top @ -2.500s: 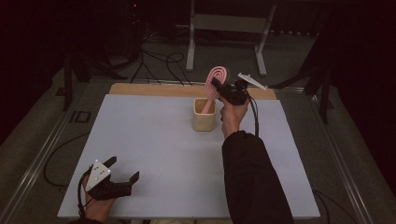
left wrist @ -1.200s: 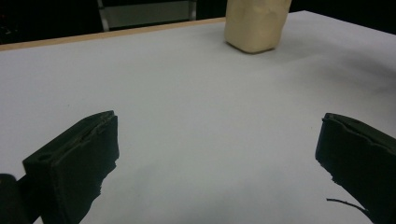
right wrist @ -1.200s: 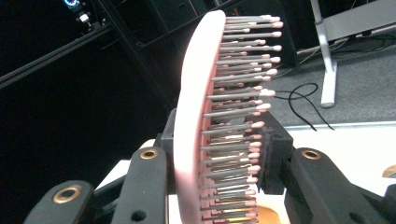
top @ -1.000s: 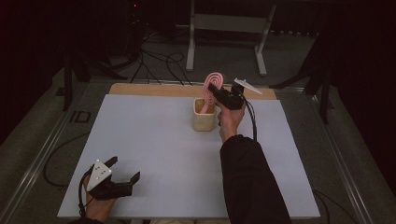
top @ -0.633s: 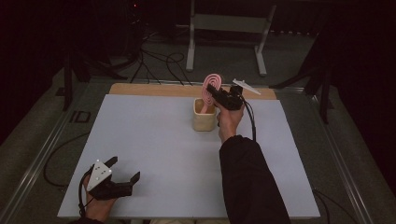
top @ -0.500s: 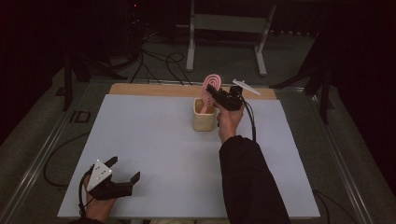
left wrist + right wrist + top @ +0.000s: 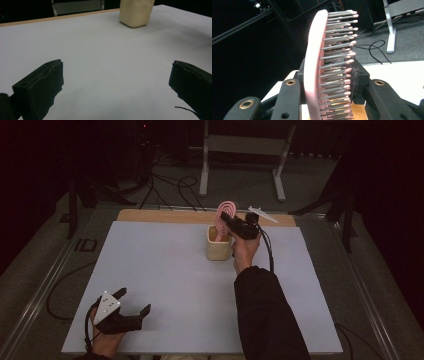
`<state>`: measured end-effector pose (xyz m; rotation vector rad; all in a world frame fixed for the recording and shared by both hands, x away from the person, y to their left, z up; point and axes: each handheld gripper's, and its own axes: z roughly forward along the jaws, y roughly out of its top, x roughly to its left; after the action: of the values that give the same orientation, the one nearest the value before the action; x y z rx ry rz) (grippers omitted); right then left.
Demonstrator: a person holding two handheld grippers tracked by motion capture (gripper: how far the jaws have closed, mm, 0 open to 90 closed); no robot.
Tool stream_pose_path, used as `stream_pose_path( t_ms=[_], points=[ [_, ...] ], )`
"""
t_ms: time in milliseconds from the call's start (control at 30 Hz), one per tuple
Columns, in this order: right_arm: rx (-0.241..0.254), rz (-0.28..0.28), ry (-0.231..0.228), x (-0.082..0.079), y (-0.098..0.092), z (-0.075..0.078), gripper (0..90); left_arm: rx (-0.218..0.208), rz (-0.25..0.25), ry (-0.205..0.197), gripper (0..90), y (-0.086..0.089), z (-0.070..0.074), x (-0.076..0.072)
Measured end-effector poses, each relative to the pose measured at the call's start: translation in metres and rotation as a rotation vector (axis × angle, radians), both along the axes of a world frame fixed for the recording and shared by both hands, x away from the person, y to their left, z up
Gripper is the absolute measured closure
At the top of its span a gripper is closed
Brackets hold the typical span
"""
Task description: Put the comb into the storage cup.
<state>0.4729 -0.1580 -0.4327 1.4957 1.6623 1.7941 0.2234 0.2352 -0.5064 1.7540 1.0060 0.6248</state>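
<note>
Pale tabletop (image 7: 165, 270); right gripper (image 7: 231, 223) clamps a pink hairbrush (image 7: 226, 213) head-up, presumably for standing in the cream cup (image 7: 219, 249); left gripper (image 7: 134, 306) rests wide, empty.

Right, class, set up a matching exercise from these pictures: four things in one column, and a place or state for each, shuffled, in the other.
Things:
1. pink hairbrush
2. cream holder cup
3. left gripper
4. right gripper

States:
A. jaws wide apart, resting on the table's near left corner
B. standing near the table's far edge
C. clamped on the brush head
D. upright, its lower end inside the cup

Pairs: 1-D, 2-B, 3-A, 4-C
</note>
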Motion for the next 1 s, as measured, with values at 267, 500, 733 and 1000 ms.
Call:
stream_pose_path(
  t_ms=[267, 500, 733, 1000],
  points=[
    [-0.001, 0.001, 0.0, 0.0, -0.0006, -0.0004, 61.6, 0.0, 0.0, 0.001, 0.0, -0.0001, -0.0001, 0.0001],
    [-0.007, -0.006, 0.007, 0.0004, -0.0018, -0.0008, 61.6, 0.004, -0.002, 0.003, 0.0, -0.0005, -0.0002, 0.0002],
    [-0.015, -0.011, 0.009, 0.0004, -0.0028, -0.0015, 61.8, 0.004, -0.002, 0.004, 0.0, -0.0005, -0.0004, 0.0003],
    [-0.024, -0.017, 0.018, 0.0012, -0.0052, -0.0022, 62.0, 0.005, -0.002, 0.006, 0.0, -0.0008, -0.0007, 0.0006]
  ],
)
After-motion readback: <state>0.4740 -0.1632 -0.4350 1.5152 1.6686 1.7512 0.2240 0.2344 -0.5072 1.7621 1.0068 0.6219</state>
